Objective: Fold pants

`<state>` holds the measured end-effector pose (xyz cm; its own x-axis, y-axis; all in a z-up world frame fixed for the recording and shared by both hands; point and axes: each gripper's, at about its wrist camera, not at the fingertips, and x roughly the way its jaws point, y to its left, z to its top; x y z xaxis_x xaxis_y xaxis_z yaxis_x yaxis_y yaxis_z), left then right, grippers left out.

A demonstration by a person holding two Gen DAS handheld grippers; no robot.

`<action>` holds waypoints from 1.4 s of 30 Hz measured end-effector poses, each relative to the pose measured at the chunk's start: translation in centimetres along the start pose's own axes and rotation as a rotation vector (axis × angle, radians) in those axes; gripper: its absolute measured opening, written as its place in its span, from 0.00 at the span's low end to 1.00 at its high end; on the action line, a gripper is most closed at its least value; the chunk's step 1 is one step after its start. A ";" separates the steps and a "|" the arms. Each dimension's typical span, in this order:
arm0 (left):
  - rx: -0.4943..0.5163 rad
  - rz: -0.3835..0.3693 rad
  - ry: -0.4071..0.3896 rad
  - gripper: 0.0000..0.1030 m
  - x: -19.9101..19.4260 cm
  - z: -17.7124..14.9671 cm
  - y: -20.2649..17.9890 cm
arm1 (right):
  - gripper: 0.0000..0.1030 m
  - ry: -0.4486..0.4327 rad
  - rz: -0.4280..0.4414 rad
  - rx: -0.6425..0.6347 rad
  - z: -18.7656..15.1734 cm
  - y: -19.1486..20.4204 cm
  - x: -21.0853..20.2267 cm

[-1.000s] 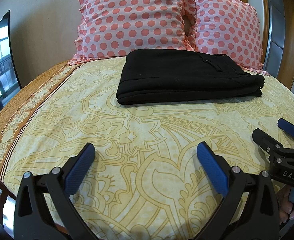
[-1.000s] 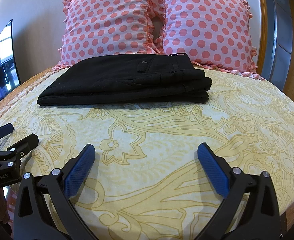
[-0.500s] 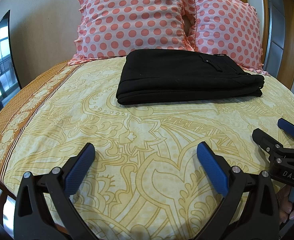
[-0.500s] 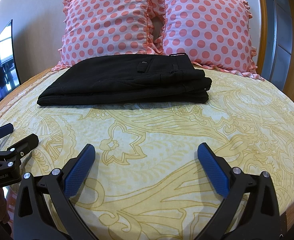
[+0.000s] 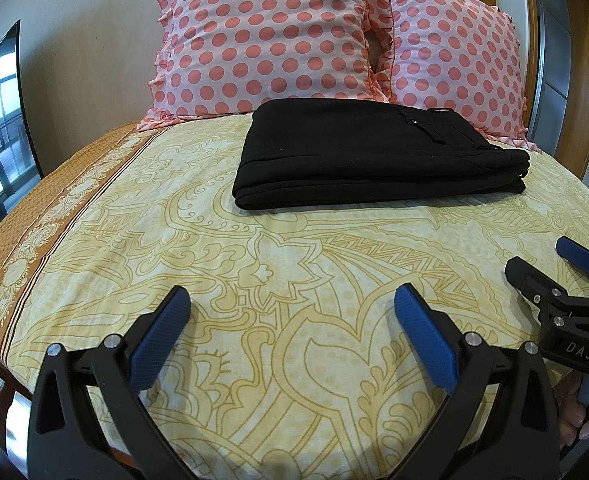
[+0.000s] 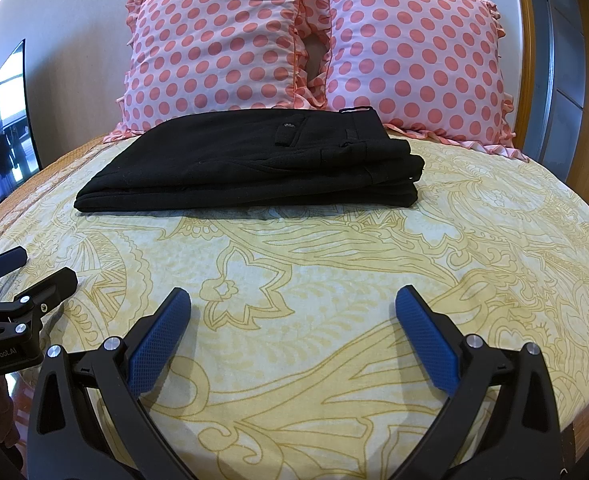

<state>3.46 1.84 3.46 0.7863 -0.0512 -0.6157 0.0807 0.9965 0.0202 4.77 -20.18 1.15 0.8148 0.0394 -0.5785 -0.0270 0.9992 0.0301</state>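
Nothing has moved since the earlier frame: both grippers hover low over the yellow patterned bedspread as before. Left gripper and right gripper each have fingers spread wide apart, holding nothing. Black pants lie folded flat, just in front of two polka-dot pillows, well apart from both grippers
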 end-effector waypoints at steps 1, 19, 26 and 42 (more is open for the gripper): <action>0.000 0.000 0.000 0.98 0.0 0.0 0.0 | 0.99 0.000 0.000 0.000 0.0 0.0 0.0; 0.000 0.000 -0.001 0.98 0.0 0.0 0.0 | 0.99 -0.001 0.000 0.000 0.0 0.0 0.0; -0.001 0.000 0.001 0.98 0.0 0.0 0.0 | 0.99 -0.001 -0.001 0.000 0.0 0.0 0.0; -0.002 0.000 0.020 0.98 0.0 0.3 0.0 | 0.99 -0.002 -0.001 0.001 0.0 0.0 0.0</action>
<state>3.64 1.85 3.67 0.7739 -0.0497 -0.6314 0.0796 0.9966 0.0191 4.78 -20.14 1.11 0.8158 0.0383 -0.5771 -0.0255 0.9992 0.0302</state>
